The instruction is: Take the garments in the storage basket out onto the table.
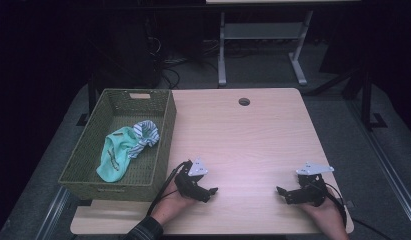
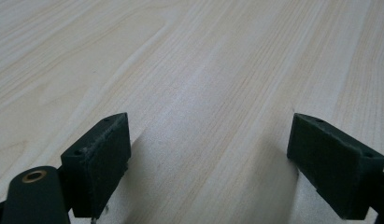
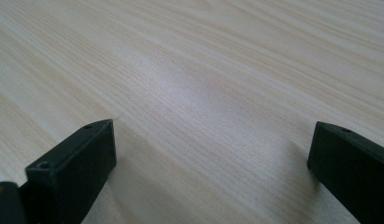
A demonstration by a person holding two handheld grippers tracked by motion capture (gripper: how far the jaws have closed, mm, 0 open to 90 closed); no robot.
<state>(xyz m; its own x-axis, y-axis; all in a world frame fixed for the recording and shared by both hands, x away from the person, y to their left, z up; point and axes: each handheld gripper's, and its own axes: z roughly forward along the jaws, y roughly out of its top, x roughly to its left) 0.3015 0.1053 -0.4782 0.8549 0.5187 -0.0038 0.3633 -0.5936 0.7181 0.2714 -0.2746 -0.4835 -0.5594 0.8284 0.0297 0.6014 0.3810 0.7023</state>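
While both tools rest low on the bare wooden table (image 1: 253, 130), nothing is gripped by either. The left gripper (image 2: 208, 154) is seen in its own view with jaws spread wide and only wood grain between them; in the high view it sits at lower centre-left (image 1: 207, 191), just beside the near right corner of the green woven basket (image 1: 93, 182). The right gripper (image 3: 213, 163) is likewise released, jaws well apart over empty tabletop, and is found at the lower right of the high view (image 1: 283, 192).

Inside the basket, at the left of the frame, a mint-green garment (image 1: 115, 152) is lying crumpled, with a blue-and-white striped cloth (image 1: 145, 134) touching its upper right end. These are the nearest things to be worked on.

Trouble could be expected at the basket wall: a jaw could be caught on the rim and the basket shoved toward the table's left edge. The two fabrics, being tangled together, could also be lifted as one, or only a thin fold could be pinched and dropped.
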